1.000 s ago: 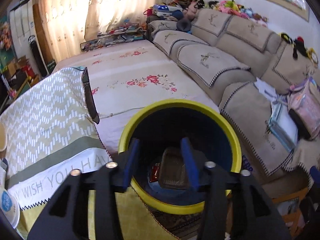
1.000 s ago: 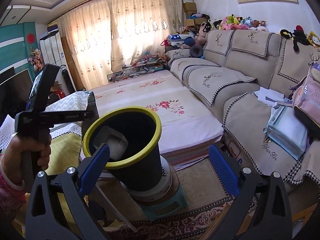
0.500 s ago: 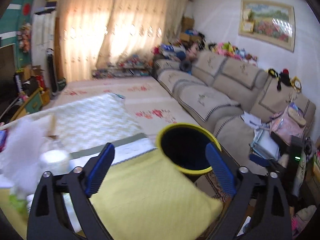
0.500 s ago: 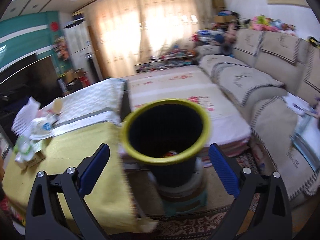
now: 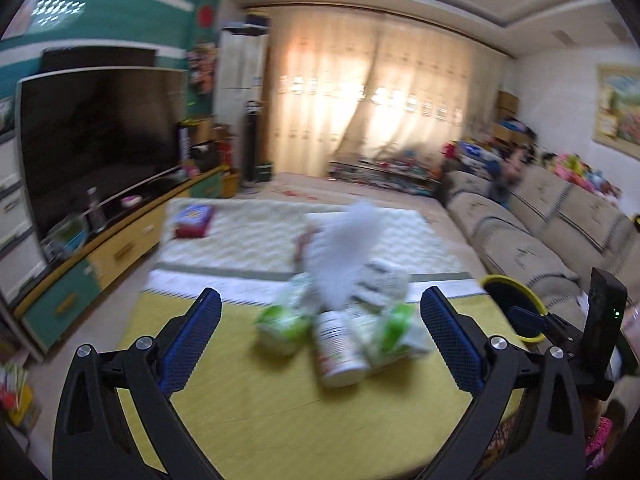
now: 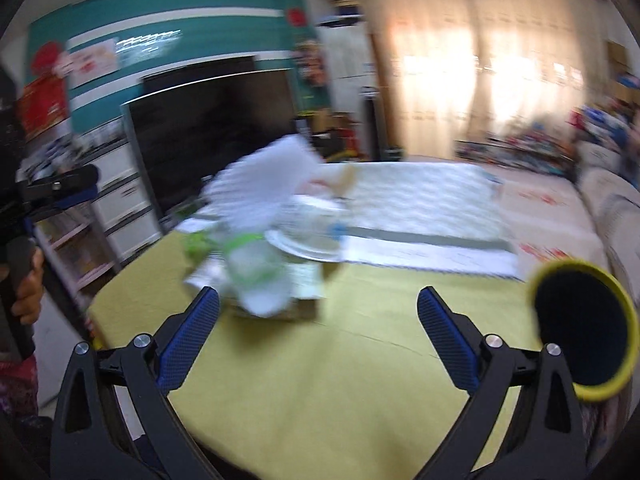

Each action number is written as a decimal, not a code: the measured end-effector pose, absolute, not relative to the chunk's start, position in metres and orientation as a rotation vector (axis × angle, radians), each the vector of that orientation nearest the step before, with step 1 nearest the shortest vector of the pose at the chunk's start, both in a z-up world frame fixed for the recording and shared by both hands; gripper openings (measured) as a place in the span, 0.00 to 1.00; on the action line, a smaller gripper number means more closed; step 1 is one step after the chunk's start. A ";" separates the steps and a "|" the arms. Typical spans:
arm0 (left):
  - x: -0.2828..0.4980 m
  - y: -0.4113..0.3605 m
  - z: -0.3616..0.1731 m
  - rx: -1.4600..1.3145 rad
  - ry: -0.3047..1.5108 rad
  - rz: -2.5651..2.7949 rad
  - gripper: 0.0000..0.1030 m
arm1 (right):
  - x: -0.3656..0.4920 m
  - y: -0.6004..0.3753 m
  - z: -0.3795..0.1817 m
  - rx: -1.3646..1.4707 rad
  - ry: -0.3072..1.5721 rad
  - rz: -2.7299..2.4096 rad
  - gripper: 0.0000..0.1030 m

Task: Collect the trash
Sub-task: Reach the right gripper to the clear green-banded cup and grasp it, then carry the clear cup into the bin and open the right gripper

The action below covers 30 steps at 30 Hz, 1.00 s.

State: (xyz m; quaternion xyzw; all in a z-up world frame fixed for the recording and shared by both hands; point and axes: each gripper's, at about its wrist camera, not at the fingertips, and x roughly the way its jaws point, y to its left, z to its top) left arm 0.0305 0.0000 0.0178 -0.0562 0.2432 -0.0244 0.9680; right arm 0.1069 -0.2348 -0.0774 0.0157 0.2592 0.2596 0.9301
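Note:
A blurred pile of trash (image 5: 344,312) lies on the yellow tablecloth (image 5: 280,404): green-and-white wrappers, a white bottle with a red label (image 5: 336,348) and white tissue (image 5: 348,240). My left gripper (image 5: 320,344) is open and empty, just short of the pile. The yellow-rimmed black bin (image 5: 512,300) stands at the table's right edge. In the right wrist view the pile (image 6: 260,264) is ahead to the left and the bin (image 6: 584,328) to the right. My right gripper (image 6: 318,344) is open and empty over the cloth.
A white patterned cloth (image 5: 280,240) covers the far part of the table, with a red-and-blue packet (image 5: 194,220) on it. A TV (image 5: 100,140) on a low cabinet stands left. A sofa (image 5: 540,232) runs along the right. A clear plate (image 6: 308,240) lies behind the pile.
Both grippers have swung left, away from the bin and toward the table. The left gripper, narrow over the bin a second ago, now stands wide open. The trash pile has come into view.

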 end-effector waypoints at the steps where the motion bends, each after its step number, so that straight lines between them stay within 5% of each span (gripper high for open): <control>1: 0.028 0.007 0.017 -0.115 0.490 -0.035 0.95 | 0.111 -0.225 -0.077 0.022 0.532 0.565 0.92; 11: 0.031 0.002 0.009 -0.100 0.490 -0.056 0.95 | 0.159 -0.177 -0.096 -0.074 0.638 0.637 0.86; 18: 0.042 -0.012 0.002 -0.095 0.519 -0.070 0.95 | 0.173 -0.163 -0.105 -0.090 0.685 0.681 0.65; 22: 0.047 -0.012 -0.002 -0.102 0.532 -0.070 0.95 | 0.178 -0.158 -0.109 -0.087 0.708 0.694 0.63; 24: 0.049 -0.011 -0.004 -0.104 0.537 -0.069 0.95 | 0.178 -0.157 -0.109 -0.082 0.716 0.697 0.48; 30: 0.053 -0.012 -0.009 -0.105 0.544 -0.067 0.95 | 0.168 -0.158 -0.106 -0.070 0.713 0.689 0.47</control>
